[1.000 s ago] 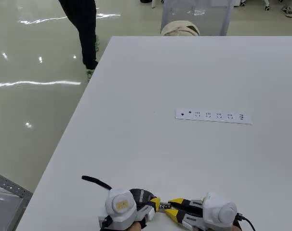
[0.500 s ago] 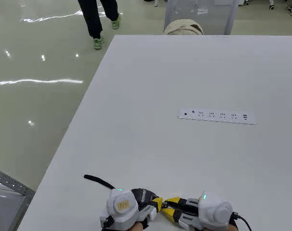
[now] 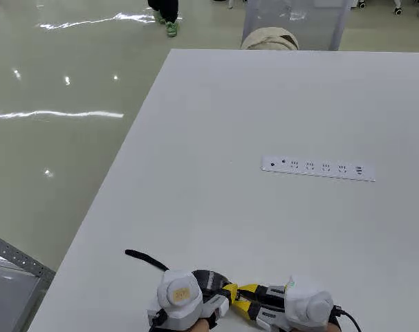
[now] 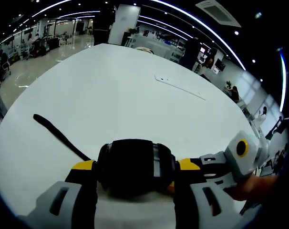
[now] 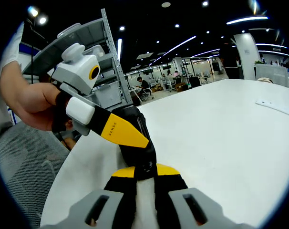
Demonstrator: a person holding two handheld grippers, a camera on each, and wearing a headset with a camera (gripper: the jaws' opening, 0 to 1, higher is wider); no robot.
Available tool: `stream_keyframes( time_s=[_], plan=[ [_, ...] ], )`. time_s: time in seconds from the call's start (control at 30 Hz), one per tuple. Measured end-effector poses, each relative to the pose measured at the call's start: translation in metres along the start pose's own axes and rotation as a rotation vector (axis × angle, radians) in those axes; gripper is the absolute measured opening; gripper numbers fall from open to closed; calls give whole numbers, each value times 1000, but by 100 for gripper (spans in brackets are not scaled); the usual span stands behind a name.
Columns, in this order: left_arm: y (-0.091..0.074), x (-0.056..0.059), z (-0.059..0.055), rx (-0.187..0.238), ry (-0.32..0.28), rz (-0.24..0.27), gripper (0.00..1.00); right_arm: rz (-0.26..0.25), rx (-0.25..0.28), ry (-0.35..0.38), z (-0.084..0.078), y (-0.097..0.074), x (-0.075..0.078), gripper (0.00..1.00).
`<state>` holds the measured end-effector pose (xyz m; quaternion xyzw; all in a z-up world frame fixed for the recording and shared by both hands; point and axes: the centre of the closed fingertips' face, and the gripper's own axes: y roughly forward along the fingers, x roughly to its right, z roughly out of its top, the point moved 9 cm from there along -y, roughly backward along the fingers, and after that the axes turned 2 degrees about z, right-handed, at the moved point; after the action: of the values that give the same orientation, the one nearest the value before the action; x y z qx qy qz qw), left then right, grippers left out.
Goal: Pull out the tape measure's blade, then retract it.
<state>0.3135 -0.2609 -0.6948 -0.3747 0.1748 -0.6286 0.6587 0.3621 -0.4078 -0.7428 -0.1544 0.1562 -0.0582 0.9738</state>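
Head view: tape measure (image 3: 207, 281) low at near edge of white table (image 3: 265, 104), black case clamped across its sides by left gripper (image 3: 227, 290); right gripper (image 3: 245, 296) nose to nose with it; wrist strap (image 3: 146, 259) trailing left on the table; power strip (image 3: 317, 168) well apart. Left gripper view: yellow-tipped jaws closed on either side of the case, hold looking square. Right gripper view: jaws pinched almost together at the case mouth, seemingly on the blade's end hook, too small to confirm. Handling, as judged: case rigid, compact, fairly hefty, likely to twist under a pull, so best gripped across the body as here; blade thin, springy, sharp-edged, best taken by the hook and let back slowly. Case as sole container: blade apparently wound fully inside.
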Motion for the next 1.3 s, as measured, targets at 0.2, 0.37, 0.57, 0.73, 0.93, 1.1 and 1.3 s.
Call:
stream_keyframes(
  time_s=[0.2, 0.37, 0.57, 0.73, 0.93, 1.1, 1.3],
  plan=[
    [-1, 0, 0, 1, 4, -2, 64, -7, -3, -8, 1, -1, -2, 14],
    [-1, 0, 1, -16, 11, -8, 64, -14, -17, -19, -1, -1, -2, 15],
    [-2, 1, 1, -14, 58, -10, 65, -29, -3, -11, 0, -4, 0, 22],
    [-3, 0, -2, -42, 118, -22, 65, -24, -6, -8, 0, -5, -1, 22],
    [-4, -4, -3, -32, 132, -30, 76, -26, 0, -2, 1, -5, -1, 28],
    [-5, -4, -2, -25, 139, -39, 80, -31, 17, 7, 3, -7, -2, 33],
    [-6, -4, -1, -26, 139, -44, 80, -33, 23, 12, 3, -9, -2, 33]
  ],
)
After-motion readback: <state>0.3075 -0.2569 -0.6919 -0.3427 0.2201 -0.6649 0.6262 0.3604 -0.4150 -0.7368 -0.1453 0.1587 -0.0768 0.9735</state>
